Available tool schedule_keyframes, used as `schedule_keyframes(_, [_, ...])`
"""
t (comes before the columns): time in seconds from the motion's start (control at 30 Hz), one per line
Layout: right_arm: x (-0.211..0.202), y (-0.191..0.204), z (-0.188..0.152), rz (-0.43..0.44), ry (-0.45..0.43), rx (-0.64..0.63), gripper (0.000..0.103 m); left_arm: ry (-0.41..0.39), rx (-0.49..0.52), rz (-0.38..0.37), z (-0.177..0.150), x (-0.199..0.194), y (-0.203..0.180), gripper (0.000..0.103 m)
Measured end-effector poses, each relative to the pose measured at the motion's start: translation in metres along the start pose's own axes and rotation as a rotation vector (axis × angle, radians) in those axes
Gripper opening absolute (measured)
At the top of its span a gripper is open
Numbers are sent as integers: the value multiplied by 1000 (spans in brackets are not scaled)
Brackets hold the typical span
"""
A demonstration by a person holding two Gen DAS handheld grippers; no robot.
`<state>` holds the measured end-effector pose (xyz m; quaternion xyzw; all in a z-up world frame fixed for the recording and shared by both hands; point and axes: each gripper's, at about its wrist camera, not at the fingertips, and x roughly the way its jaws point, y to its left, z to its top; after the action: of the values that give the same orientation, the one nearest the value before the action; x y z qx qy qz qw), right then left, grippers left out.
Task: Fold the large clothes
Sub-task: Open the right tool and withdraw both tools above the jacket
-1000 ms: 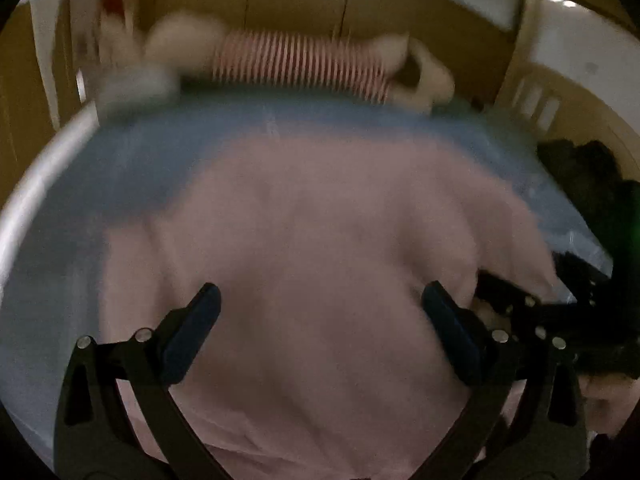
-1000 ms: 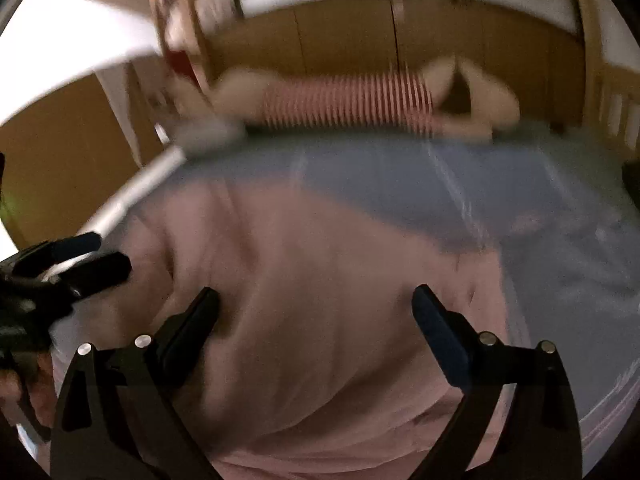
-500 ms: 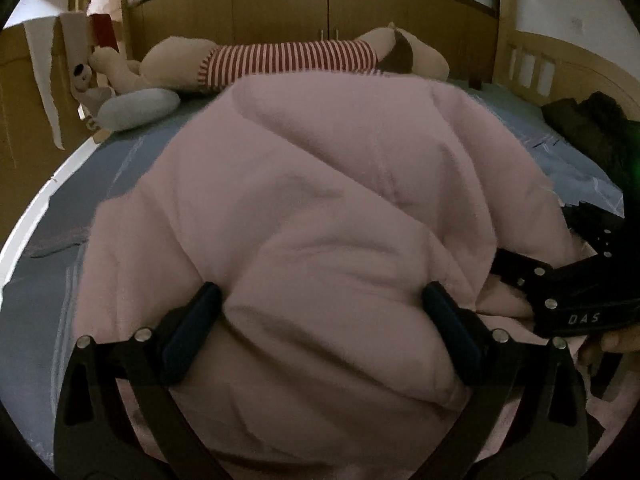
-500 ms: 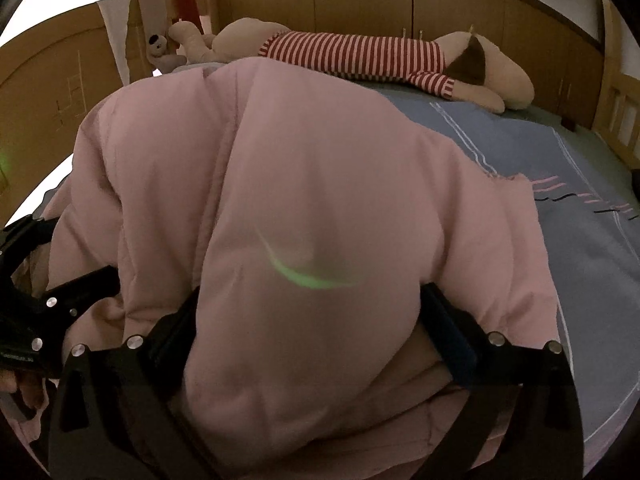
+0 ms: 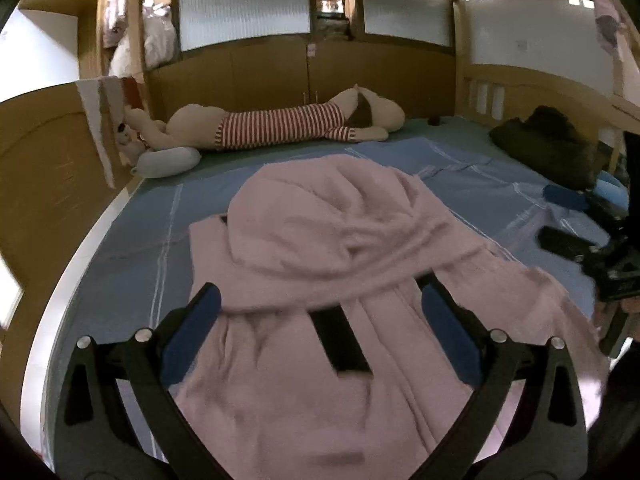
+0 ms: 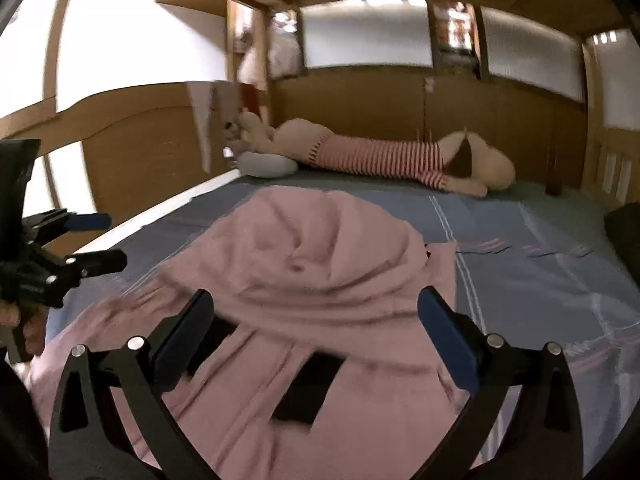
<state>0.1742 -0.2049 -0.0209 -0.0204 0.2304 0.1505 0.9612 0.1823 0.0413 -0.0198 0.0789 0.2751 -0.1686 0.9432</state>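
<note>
On the blue bed (image 5: 132, 248), I am holding both grippers wide open and empty over the pink garment (image 5: 320, 240), which is stretching lengthwise ahead, left gripper (image 5: 320, 320) and right gripper (image 6: 316, 320) equally near.

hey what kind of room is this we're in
Most likely a bedroom: a blue striped bed sheet inside a wooden bed frame, a long plush toy in a red striped shirt, and a pink fleece garment spread out.
</note>
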Motion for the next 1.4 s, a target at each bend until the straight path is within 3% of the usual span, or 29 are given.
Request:
schedule_keyframes(0.17, [-77,36,-26,-35,-42,-89,102,-60,-7,44,-41,-55,-15,101])
schedule_keyframes(0.3, [-116,59,-39,-64,-97,-130,102,-39,-60,61,-50,-69,-10,101])
schedule_keyframes(0.6, [-133,55,-40,-118,-106,-62,102,-80,-108,65,-52,-98,-14,101])
schedule_keyframes(0.73, [-147,52,-37,-126,-141,-19,102,-107,-75,77,-53,-109,-22,101])
schedule_keyframes(1.4, [-163,58,-39,-155,-172,-44,102,-101,-74,94,-59,-121,-18,101])
